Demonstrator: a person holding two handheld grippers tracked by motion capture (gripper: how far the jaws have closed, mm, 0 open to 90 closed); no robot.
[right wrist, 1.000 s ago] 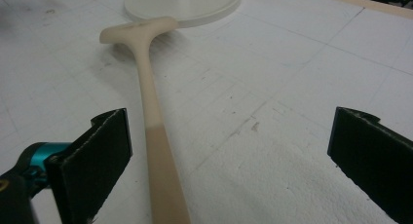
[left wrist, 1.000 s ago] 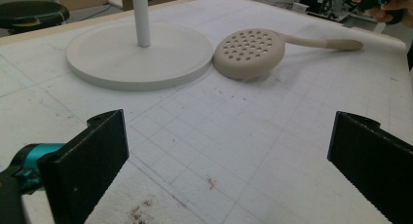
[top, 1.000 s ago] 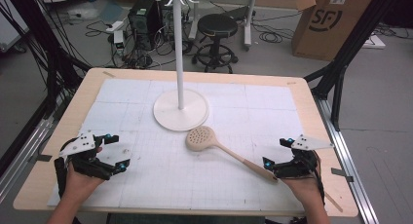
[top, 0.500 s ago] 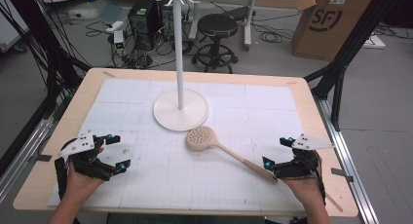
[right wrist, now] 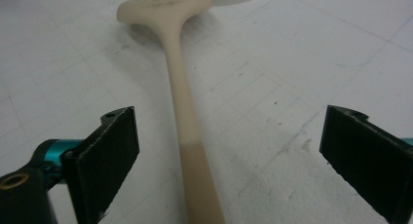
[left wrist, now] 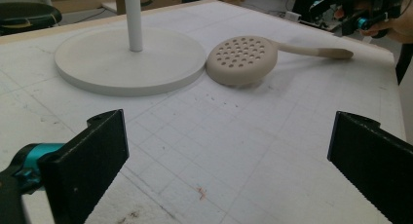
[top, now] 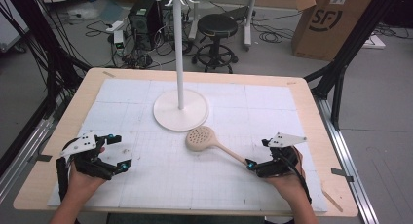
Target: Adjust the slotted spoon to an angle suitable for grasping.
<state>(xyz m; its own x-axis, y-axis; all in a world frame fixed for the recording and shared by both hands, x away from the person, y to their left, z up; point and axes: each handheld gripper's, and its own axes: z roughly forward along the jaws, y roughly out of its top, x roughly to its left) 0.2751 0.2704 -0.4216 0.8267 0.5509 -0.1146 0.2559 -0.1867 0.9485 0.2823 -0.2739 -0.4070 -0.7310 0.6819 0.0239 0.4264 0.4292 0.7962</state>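
Now skimmer handle (right wrist: 187, 136) lies between hand-held gripper (right wrist: 229, 151) jaws.

The high camera looks forward and down over the whole bench (top: 311, 112). Each claw camera sits low, near the skimmer (top: 202, 139), which all three views share (left wrist: 242, 59) (right wrist: 180, 87).

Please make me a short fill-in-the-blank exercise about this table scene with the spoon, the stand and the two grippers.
1. The round head of the slotted spoon is full of small ____.
2. The spoon's handle lies between the jaws of the ____ gripper, which do not press on it.
3. The spoon's head lies beside the round ____ of the white stand.
4. The left gripper holds ____.

Missing words: holes; right; base; nothing
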